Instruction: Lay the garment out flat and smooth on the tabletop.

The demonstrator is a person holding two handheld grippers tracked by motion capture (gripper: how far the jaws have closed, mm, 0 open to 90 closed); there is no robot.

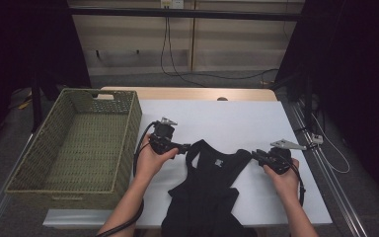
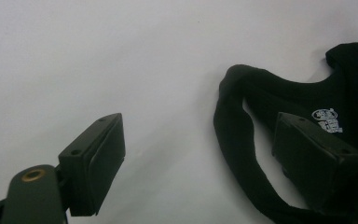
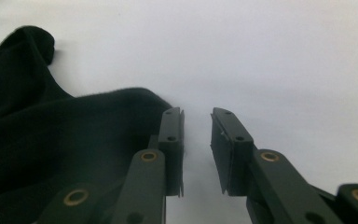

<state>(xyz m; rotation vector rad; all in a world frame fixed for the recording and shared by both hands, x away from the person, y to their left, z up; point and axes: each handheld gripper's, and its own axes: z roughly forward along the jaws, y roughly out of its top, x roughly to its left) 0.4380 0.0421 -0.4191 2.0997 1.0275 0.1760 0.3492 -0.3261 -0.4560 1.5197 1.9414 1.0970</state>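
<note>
Black garment [image 1: 205,192] cut off at table [image 1: 256,123] edge, left gripper [image 1: 183,147] jaws wide apart, right gripper [image 1: 254,155] jaws slightly parted on nothing, basket [image 1: 74,190] left.

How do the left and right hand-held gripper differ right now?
The left hand-held gripper has its jaws spread wide; the right hand-held gripper shows only a narrow gap. The left one's far jaw lies over a strap of the black top, near its white label; the right one's jaws sit just off the cloth's edge, over bare white table. Shared: neither pinches cloth, and both sit at a shoulder strap.
</note>
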